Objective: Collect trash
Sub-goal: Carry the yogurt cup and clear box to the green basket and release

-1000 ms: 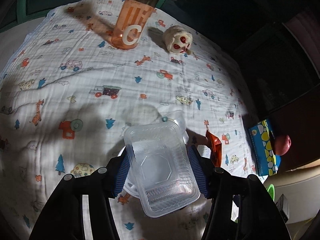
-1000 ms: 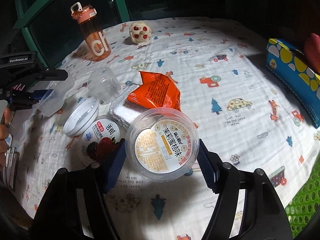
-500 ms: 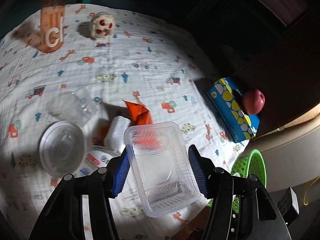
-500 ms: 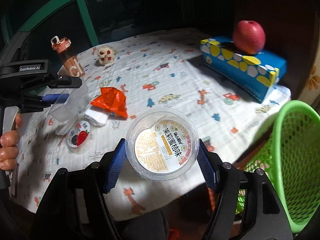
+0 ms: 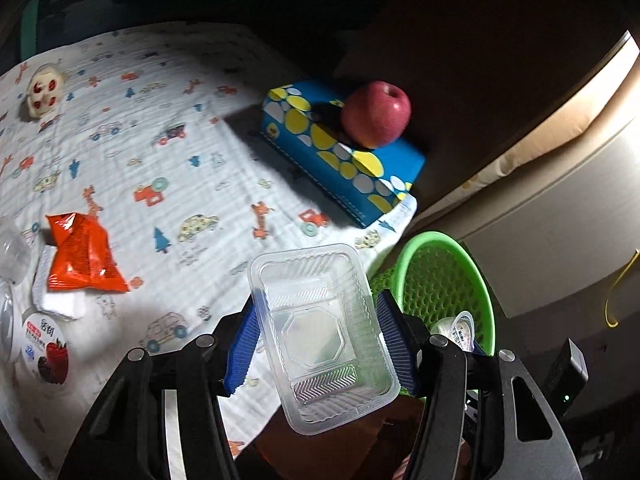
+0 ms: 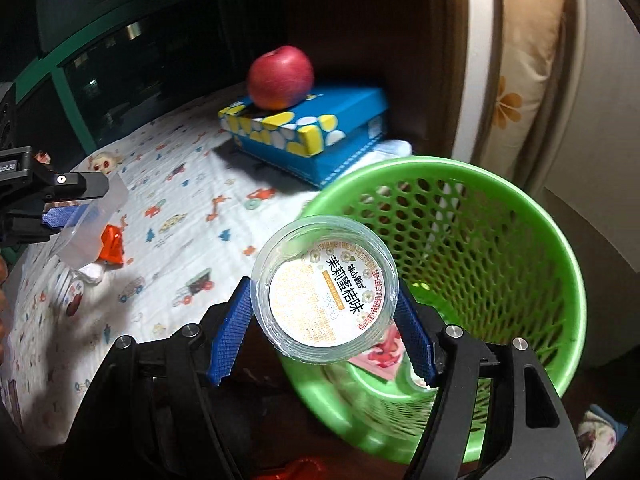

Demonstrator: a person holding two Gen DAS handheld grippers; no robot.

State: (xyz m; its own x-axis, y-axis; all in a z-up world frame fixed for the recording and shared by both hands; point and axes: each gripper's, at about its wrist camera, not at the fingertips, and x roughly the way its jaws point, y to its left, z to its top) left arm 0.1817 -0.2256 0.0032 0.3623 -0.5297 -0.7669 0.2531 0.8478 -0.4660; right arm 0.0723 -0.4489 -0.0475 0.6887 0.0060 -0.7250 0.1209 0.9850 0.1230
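Note:
My left gripper (image 5: 320, 340) is shut on a clear rectangular plastic tray (image 5: 322, 332), held in the air past the table's edge, left of the green mesh basket (image 5: 444, 256). My right gripper (image 6: 322, 320) is shut on a clear round cup with a printed lid (image 6: 326, 294), held at the near rim of the green basket (image 6: 480, 208). That cup also shows above the basket in the left wrist view (image 5: 460, 330). The left gripper with its tray shows at the left of the right wrist view (image 6: 84, 220).
On the patterned tablecloth (image 5: 180, 184) lie an orange snack packet (image 5: 82, 258), a white pad (image 5: 60, 300), a berry-print cup (image 5: 46, 350) and clear lids (image 5: 10, 248). A blue dotted box (image 5: 340, 156) carries a red apple (image 5: 376, 114). A white toy (image 5: 44, 90) is far back.
Both grippers have swung right, away from the table's middle toward the green basket, each still holding its piece. The right cup now hangs at the basket's rim.

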